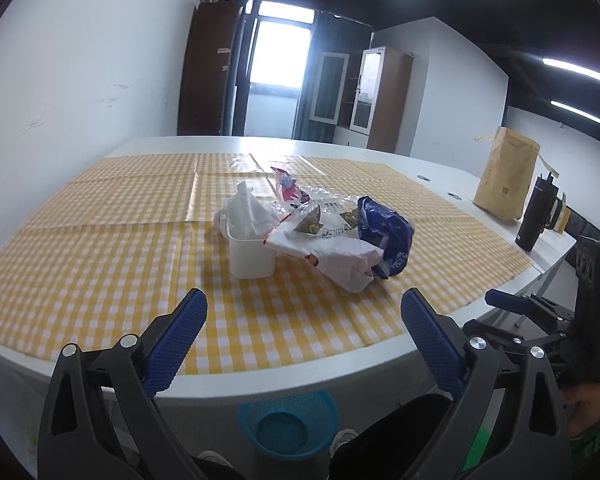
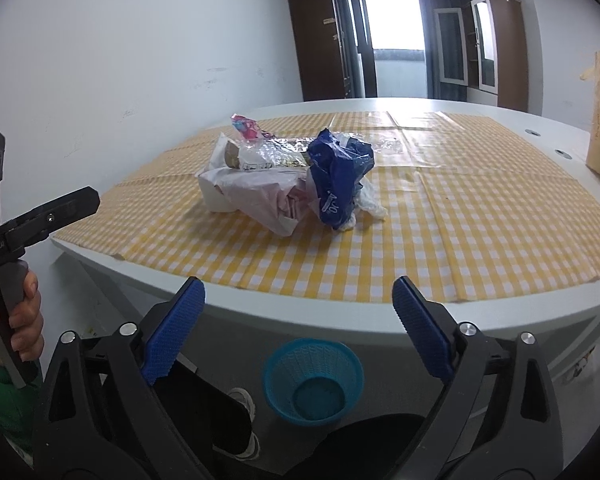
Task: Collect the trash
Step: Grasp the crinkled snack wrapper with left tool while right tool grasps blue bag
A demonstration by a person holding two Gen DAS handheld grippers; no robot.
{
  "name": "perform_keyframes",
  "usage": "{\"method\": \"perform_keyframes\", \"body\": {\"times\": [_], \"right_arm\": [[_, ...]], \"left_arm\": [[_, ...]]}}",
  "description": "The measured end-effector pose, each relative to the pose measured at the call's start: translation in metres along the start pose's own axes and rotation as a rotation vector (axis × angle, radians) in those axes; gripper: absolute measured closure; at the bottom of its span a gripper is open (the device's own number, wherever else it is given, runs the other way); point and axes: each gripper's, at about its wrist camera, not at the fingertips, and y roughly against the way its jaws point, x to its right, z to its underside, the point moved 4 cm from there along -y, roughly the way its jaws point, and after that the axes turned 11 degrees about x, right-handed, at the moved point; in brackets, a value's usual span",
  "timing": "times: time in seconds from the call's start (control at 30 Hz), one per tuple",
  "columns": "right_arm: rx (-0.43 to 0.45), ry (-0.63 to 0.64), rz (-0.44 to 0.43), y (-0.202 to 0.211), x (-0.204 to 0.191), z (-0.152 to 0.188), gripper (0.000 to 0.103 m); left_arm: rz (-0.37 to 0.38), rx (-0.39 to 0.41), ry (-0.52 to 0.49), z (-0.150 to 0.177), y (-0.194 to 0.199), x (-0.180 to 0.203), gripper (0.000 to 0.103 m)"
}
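Hovering at the worktop's [image 1: 100,264] near edge, left gripper [image 1: 304,312] and right gripper [image 2: 299,300] hold their fingers wide apart, empty. Trash pile [image 1: 320,232] lies at 12 o'clock; blue basket [image 2: 314,384] at 6 o'clock, below.

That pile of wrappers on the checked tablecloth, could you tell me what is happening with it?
A person holds a two-finger gripper in each hand and is set to clear the trash. The left gripper and the right gripper are both open and empty, short of the pile. A white tub, a white bag, a blue bag and a clear wrapper lie together on the tablecloth. A blue basket waits on the floor below the table edge. Nothing is picked up yet.
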Motion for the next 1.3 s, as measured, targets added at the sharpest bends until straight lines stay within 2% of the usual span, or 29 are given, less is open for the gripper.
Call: {"method": "perform_keyframes", "body": {"times": [0.27, 0.5, 0.7, 0.9, 0.97, 1.03, 1.1, 1.13, 1.3], "right_arm": [[-0.006, -0.015, 0.013, -0.031, 0.013, -0.02, 0.017], [-0.03, -0.016, 0.015, -0.062, 0.02, -0.034, 0.027], [-0.056, -0.023, 0.025, -0.088, 0.025, -0.043, 0.035], [-0.097, -0.044, 0.005, -0.109, 0.028, -0.043, 0.049], [-0.113, -0.053, -0.008, -0.115, 0.029, -0.042, 0.057], [-0.122, -0.042, -0.002, -0.117, 0.028, -0.041, 0.074], [-0.119, -0.028, -0.008, -0.117, 0.027, -0.04, 0.079], [-0.113, -0.017, -0.013, -0.116, 0.025, -0.041, 0.082], [-0.048, -0.02, 0.019, -0.1, 0.029, -0.043, 0.087]], "left_arm": [[0.001, -0.002, -0.021, -0.015, -0.032, -0.002, 0.012], [0.014, -0.036, -0.044, -0.019, -0.066, 0.002, 0.017], [0.028, -0.062, -0.033, -0.026, -0.091, 0.005, 0.025], [0.013, -0.095, -0.058, -0.031, -0.117, 0.007, 0.031], [0.018, -0.113, -0.067, -0.03, -0.126, 0.009, 0.038], [0.013, -0.146, -0.09, -0.026, -0.135, 0.012, 0.067], [-0.024, -0.147, -0.111, -0.023, -0.137, 0.01, 0.081], [-0.028, -0.134, -0.115, -0.024, -0.135, 0.01, 0.086], [-0.03, -0.062, -0.097, -0.032, -0.12, 0.015, 0.091]]}}
